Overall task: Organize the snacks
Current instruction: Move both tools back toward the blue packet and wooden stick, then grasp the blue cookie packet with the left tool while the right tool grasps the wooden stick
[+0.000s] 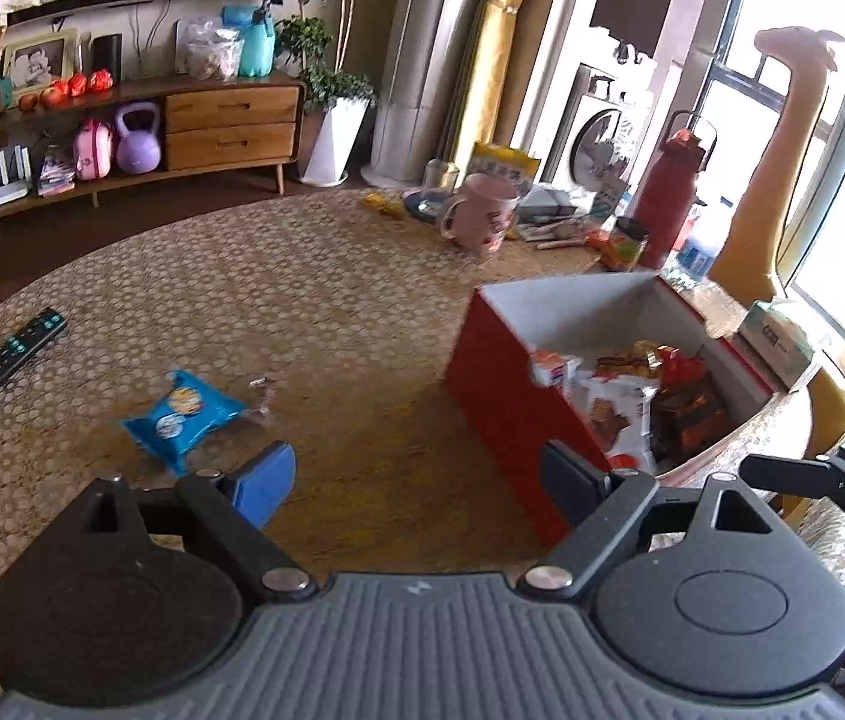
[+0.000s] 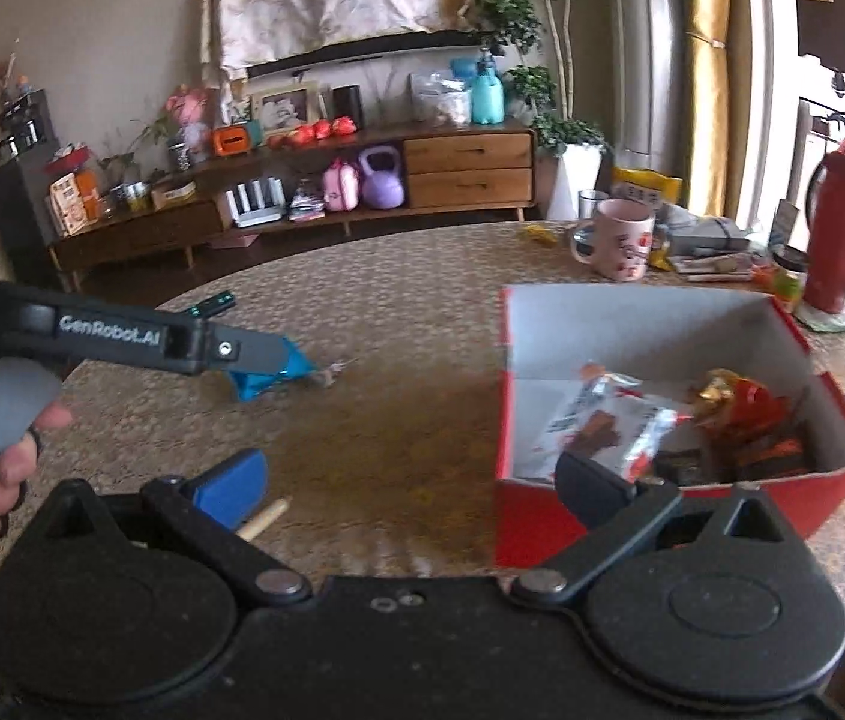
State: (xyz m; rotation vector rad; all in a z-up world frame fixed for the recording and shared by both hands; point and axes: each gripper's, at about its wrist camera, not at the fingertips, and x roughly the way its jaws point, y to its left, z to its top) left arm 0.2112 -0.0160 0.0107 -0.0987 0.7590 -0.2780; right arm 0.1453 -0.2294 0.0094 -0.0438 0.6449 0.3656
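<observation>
We note both claws spread apart, empty: left gripper (image 1: 416, 480), right gripper (image 2: 410, 480). Blue snack packet (image 1: 182, 411) ahead-left of ours; red box (image 1: 512, 384) of snacks ahead-right.

Long wooden sideboard (image 2: 326, 192) against the pale back wall (image 2: 92, 30), two drawers (image 2: 469, 171) at its right end, dark floor (image 1: 122, 222) in front. Kettlebell (image 2: 382, 177) and photo frame (image 2: 284, 105) on it. Right of the sideboard: potted plant (image 2: 566, 138), then gold curtain (image 2: 707, 60), then bright window (image 1: 806, 90). Round table (image 1: 314, 276) nearer than the sideboard, patterned cloth.
</observation>
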